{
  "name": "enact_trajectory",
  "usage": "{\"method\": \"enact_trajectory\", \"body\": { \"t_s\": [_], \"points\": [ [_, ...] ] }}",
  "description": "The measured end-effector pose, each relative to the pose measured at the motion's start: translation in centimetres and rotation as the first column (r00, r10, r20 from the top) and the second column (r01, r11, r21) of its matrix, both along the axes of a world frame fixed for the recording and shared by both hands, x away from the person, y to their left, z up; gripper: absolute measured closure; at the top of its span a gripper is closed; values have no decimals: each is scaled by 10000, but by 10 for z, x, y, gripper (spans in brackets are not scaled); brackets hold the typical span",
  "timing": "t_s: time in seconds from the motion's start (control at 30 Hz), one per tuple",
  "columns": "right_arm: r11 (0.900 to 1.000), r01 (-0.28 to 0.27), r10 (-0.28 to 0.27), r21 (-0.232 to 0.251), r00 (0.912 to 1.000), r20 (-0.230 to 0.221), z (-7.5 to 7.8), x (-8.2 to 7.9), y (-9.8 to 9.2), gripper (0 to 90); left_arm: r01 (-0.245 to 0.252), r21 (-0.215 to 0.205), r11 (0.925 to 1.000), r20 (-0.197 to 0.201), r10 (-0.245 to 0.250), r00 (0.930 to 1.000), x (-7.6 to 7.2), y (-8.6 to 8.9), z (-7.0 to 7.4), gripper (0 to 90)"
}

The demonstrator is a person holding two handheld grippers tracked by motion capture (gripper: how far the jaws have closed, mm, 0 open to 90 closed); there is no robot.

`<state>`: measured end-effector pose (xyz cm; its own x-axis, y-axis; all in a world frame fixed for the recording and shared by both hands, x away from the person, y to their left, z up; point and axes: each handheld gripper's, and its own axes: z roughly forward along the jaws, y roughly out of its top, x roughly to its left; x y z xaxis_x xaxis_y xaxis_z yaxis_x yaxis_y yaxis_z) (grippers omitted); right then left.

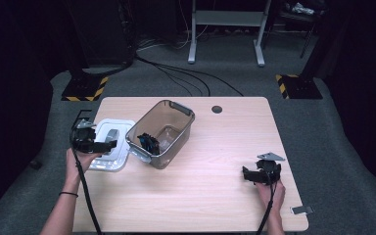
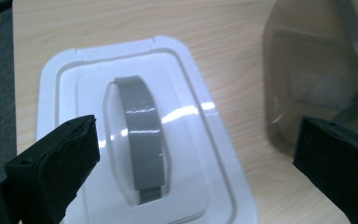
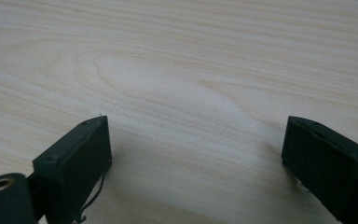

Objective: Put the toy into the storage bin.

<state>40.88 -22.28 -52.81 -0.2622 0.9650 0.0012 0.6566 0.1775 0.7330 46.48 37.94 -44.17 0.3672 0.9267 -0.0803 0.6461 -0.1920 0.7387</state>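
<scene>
Resting on a pale wooden table (image 1: pixel 205 196) over grey carpet. Nearest, at the right: right gripper (image 1: pixel 251 175) lying low on bare wood, jaws spread wide with nothing between them. Farther off, at the left: left gripper (image 1: pixel 108 145) hovering just above the white plastic lid (image 1: pixel 108 161), jaws parted wide to either side of its grey strap handle (image 2: pixel 142 140), not touching it. Lying flat near the table's left edge, just left of the smoky translucent storage bin (image 1: pixel 169 147), which is holding some dark items. Looking glossy, rectangular, with rounded corners and a raised rim. Probably handling as light, stiff and somewhat slippery; pinching across the arched handle looking like the safest hold.
</scene>
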Motion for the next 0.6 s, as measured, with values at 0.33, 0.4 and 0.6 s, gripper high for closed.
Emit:
{"method": "enact_trajectory", "body": {
  "t_s": [0.33,0.4,0.6],
  "points": [
    [10000,2,-2,1,10000,-2,0,0,0,74,-604,403,9974,-606,628,9962,26,8,-40,197],
    [10000,1,-1,1,10000,-3,0,0,0,74,-874,426,9953,-650,901,9938,30,9,-46,265],
    [10000,-12,12,20,10000,-7,0,0,0,74,-1082,369,9934,-734,1107,9911,37,11,-57,367]
  ]
}}
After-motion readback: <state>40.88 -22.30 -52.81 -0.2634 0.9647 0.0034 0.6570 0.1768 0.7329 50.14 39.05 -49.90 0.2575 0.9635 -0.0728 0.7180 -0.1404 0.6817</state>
